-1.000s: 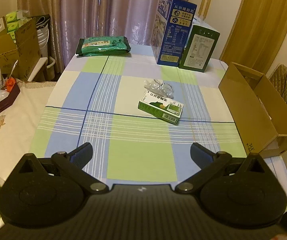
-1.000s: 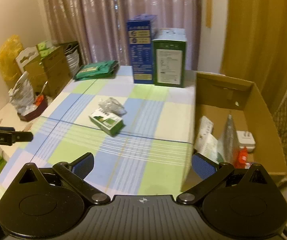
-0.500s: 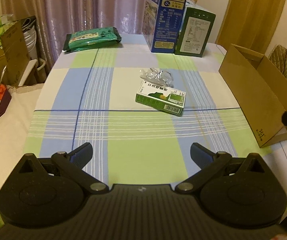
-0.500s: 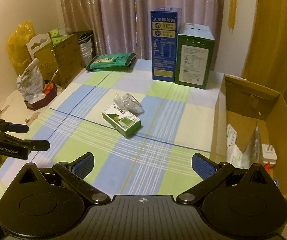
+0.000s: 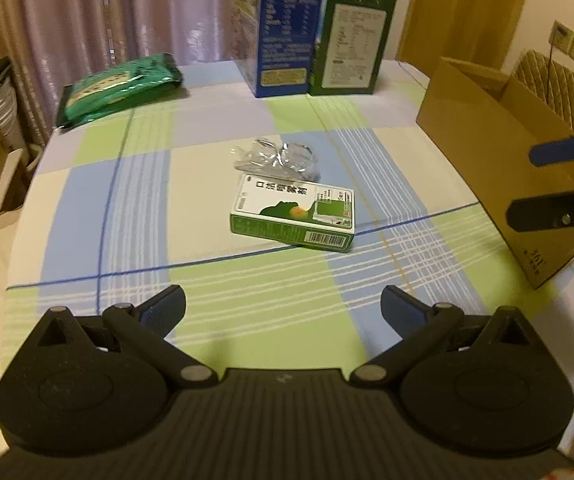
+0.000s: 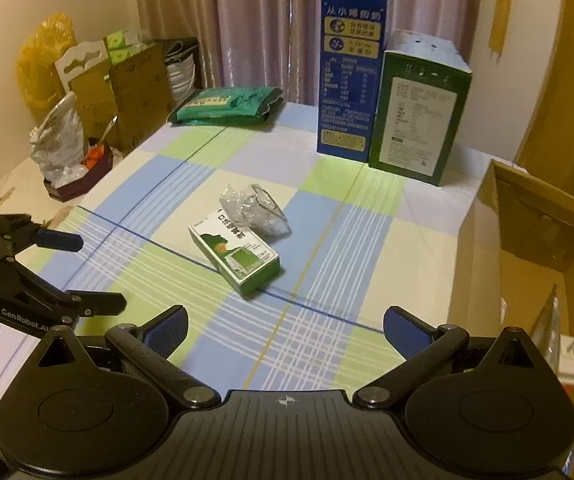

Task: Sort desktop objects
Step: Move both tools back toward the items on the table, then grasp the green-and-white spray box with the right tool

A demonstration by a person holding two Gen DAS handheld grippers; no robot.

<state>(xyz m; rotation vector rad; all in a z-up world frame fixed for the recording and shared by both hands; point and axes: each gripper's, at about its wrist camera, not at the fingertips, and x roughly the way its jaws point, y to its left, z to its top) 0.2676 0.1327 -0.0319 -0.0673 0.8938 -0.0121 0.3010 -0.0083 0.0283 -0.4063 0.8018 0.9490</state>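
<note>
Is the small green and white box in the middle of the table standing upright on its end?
No, the small green and white box lies flat on the checked tablecloth, printed face up, beside the crumpled clear wrapper.

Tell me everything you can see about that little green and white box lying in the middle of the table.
The small green and white box looks like thin printed cardboard, closed and undamaged. It lies flat on its broad face on the checked tablecloth, turned at an angle to the table's edges. The top is white with dark printed characters, a green shape and an orange spot; a green side carries a barcode. A crumpled clear plastic wrapper lies right behind it, seemingly touching its far edge. Neither tool touches the box.
</note>
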